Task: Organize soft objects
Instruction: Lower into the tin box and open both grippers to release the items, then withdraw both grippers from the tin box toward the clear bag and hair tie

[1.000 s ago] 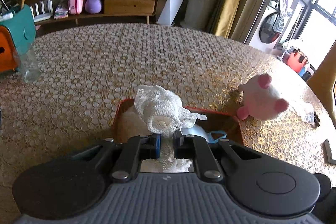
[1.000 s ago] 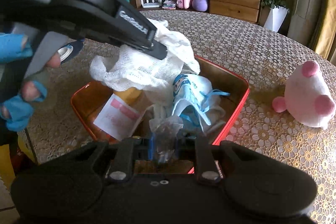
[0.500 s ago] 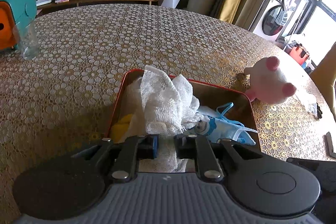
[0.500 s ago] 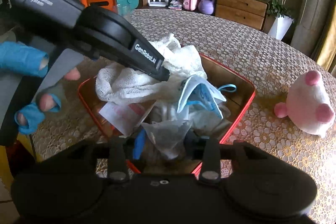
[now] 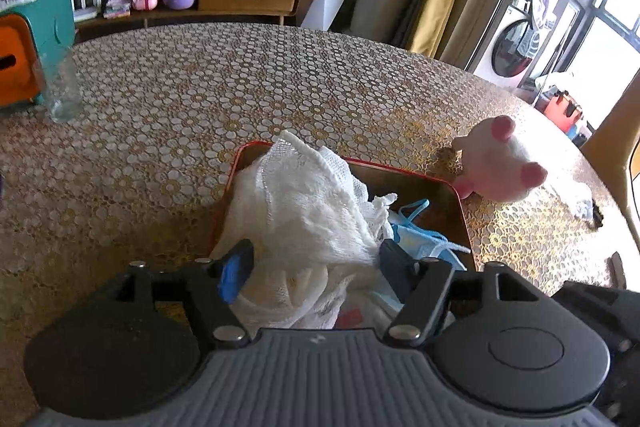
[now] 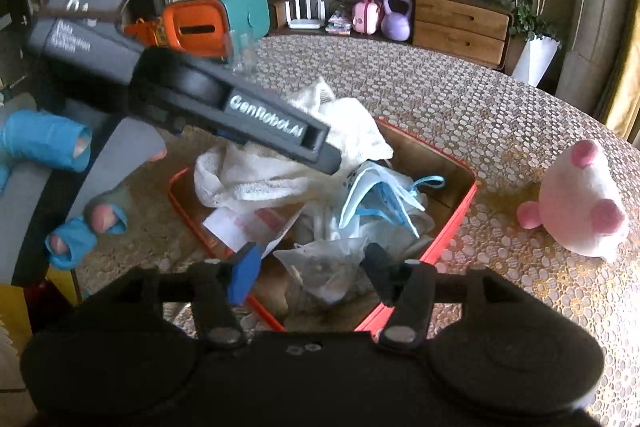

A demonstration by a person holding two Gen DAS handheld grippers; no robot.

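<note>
Over the red tin (image 6: 460,223), left tool (image 5: 316,263) opening around white cloth (image 5: 304,203), right tool (image 6: 310,267) opening around plastic bag (image 6: 328,267).

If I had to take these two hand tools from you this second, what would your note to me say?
Left gripper: jaws opening, white mesh cloth between them, not pinched.
Right gripper: jaws opening, clear plastic bag between them, loose.
Both lie in the red tin with the blue face mask.
Left to do: pink plush toy sits on the table beside the tin.
</note>
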